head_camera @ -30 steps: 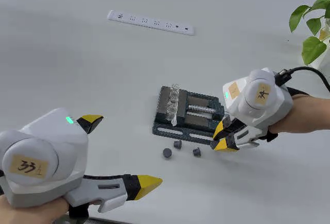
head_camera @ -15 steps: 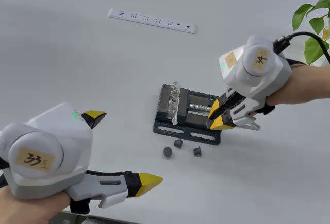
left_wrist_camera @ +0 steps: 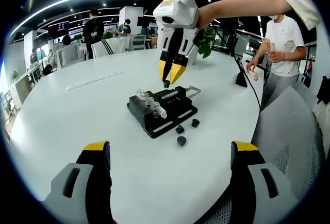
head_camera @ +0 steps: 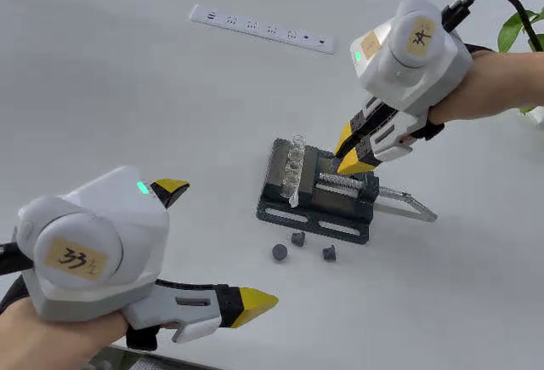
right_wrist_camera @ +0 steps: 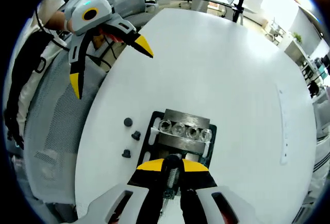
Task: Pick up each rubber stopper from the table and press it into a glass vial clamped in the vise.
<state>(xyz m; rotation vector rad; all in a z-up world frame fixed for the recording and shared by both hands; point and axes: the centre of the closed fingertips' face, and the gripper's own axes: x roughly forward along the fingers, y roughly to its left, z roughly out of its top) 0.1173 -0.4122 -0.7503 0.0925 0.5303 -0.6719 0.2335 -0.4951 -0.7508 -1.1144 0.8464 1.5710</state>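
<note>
Lying loose on the white tabletop (head_camera: 127,115), three dark rubber stoppers (head_camera: 297,238) sat just in front of the black vise (head_camera: 313,213), close together but not touching. A fourth rubber stopper (right_wrist_camera: 172,160) looked to be pinched between the yellow tips of the right hand-held gripper (head_camera: 350,162). Its jaws were nearly together on the stopper, and it was held in the air above the screw end of the vise, tilted down toward it. Four clear glass vials (head_camera: 294,164) stood upright in a row, clamped in the vise. The left hand-held gripper (head_camera: 218,242) hung low at the near side, well apart from the vise, its jaws spread wide. A white power strip (head_camera: 263,30) lay farther back on the tabletop, and green plant leaves (head_camera: 520,25) showed at the far right.
</note>
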